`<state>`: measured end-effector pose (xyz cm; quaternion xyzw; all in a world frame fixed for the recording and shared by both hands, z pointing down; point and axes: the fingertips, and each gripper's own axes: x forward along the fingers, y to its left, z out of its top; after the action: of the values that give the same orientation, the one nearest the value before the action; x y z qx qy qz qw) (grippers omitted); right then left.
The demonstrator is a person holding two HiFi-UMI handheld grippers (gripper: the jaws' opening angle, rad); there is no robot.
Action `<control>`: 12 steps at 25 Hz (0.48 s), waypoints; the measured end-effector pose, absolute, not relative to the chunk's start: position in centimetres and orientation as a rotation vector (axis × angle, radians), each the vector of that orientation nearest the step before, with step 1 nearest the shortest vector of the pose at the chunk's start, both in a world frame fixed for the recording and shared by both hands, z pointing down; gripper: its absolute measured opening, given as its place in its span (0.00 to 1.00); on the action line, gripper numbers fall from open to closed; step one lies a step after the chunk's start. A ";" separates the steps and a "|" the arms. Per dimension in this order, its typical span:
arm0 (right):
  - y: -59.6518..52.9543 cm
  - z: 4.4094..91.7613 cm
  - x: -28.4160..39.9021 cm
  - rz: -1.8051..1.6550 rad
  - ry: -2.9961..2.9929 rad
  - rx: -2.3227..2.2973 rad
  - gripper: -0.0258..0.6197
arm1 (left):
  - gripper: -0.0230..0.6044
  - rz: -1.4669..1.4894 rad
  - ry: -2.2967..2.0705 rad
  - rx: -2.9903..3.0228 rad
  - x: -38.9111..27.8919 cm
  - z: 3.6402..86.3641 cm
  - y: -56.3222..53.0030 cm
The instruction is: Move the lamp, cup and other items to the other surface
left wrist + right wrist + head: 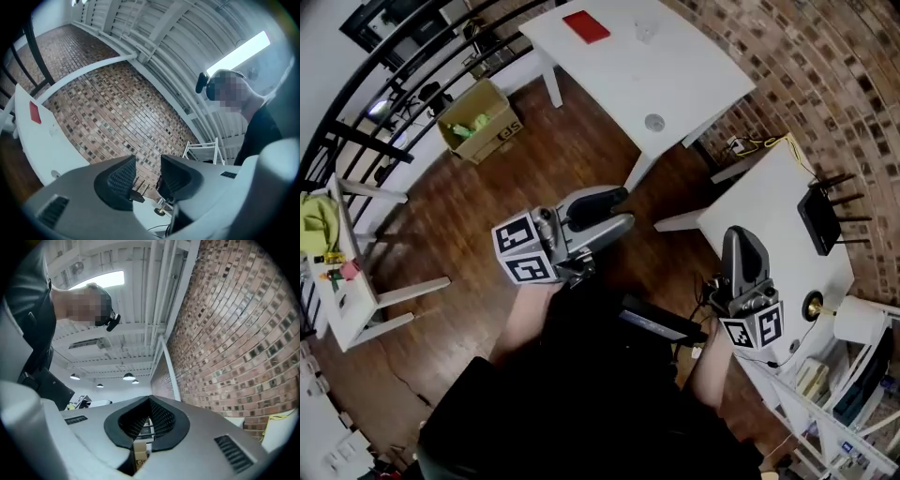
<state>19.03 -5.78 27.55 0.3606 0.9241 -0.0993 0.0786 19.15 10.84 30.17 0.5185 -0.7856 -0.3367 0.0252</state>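
Note:
The lamp [857,320], with a white shade and a brass base, stands at the near end of the white side table [764,202] on my right. A clear cup [646,29] and a flat red item [586,26] sit on the far white table [628,70]; the red item [35,112] also shows in the left gripper view. My left gripper [622,210] is held in the air between the tables, open and empty [147,171]. My right gripper [741,234] hovers near the side table's edge, shut on nothing [150,403].
A black flat device [818,220] lies on the side table. A small round disc [654,122] sits near the far table's front edge. A cardboard box [478,122] stands on the wood floor, a white shelf [342,281] at left, black railings behind.

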 end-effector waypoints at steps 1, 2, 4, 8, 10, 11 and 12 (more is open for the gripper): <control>-4.1 27.5 18.1 -0.291 2.762 1.103 0.07 | 0.30 -1.050 -2.444 1.591 18.5 30.2 12.5; -2.4 27.5 17.2 -0.286 2.758 1.125 0.07 | 0.30 -1.060 -2.457 1.579 17.9 30.2 14.2; 0.9 27.5 15.5 -0.279 2.748 1.170 0.07 | 0.30 -1.081 -2.484 1.552 16.7 30.4 17.5; 6.7 27.7 12.4 -0.287 2.721 1.263 0.07 | 0.29 -1.123 -2.543 1.491 14.6 30.7 23.4; 9.1 27.9 11.2 -0.290 2.712 1.298 0.07 | 0.29 -1.132 -2.568 1.469 13.9 30.8 25.8; 10.2 28.0 10.6 -0.294 2.706 1.316 0.07 | 0.29 -1.130 -2.581 1.456 13.7 30.8 26.9; 11.4 28.0 10.1 -0.301 2.701 1.336 0.07 | 0.29 -1.127 -2.596 1.440 13.5 30.8 28.0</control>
<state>10.15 11.39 28.04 0.4404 0.8905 -0.0991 0.0567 13.52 27.99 30.79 0.4534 -0.8174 -0.3548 -0.0168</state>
